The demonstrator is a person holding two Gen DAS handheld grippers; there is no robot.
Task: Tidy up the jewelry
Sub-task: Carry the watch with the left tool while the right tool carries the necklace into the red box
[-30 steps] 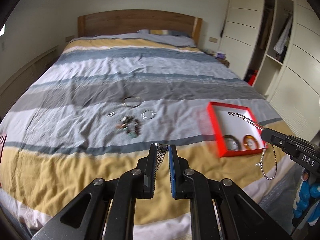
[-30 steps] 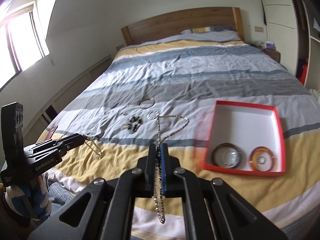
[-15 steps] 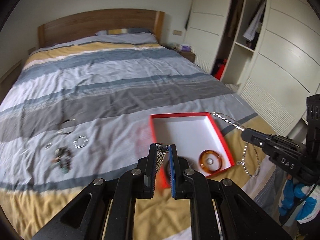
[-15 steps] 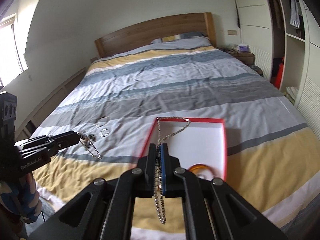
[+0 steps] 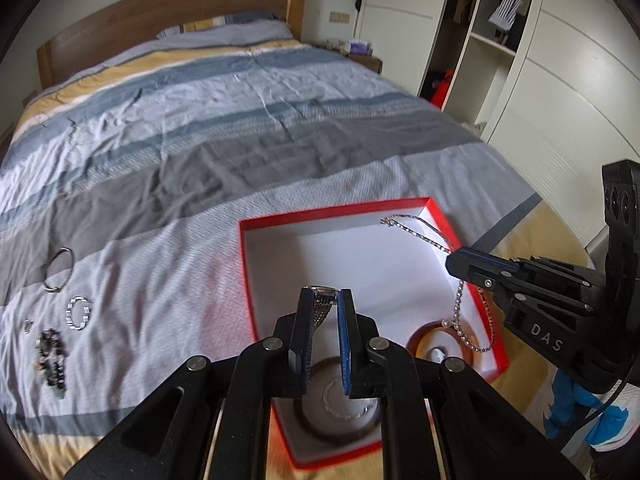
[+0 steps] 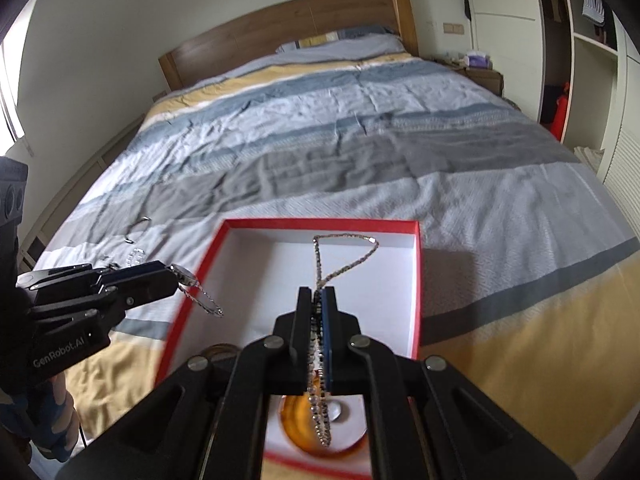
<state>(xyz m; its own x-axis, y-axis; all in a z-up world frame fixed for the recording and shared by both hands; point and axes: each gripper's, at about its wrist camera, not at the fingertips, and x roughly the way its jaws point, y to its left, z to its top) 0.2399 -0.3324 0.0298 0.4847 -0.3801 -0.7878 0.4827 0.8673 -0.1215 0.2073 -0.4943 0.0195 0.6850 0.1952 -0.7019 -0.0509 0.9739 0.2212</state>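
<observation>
A red box (image 5: 276,220) with a white inside lies on the striped bed; it also shows in the right wrist view (image 6: 416,280). My left gripper (image 5: 324,294) is shut on a silver metal watch band (image 5: 322,306) above the box's near left part; the band hangs from it in the right wrist view (image 6: 200,294). My right gripper (image 6: 318,292) is shut on a silver beaded necklace (image 6: 340,268) over the box; the necklace dangles in the left wrist view (image 5: 460,316). Two round amber dishes (image 5: 436,344) sit in the box's near end.
Loose jewelry lies on the bed left of the box: a thin bangle (image 5: 60,270), a silver link bracelet (image 5: 78,312) and a dark bead bracelet (image 5: 52,354). Wardrobe doors and open shelves (image 5: 500,40) stand to the right. The wooden headboard (image 5: 160,12) is at the far end.
Both grippers have moved right and forward over the red box with their jewelry still held. The loose pieces on the bed have slid to the left of the views.
</observation>
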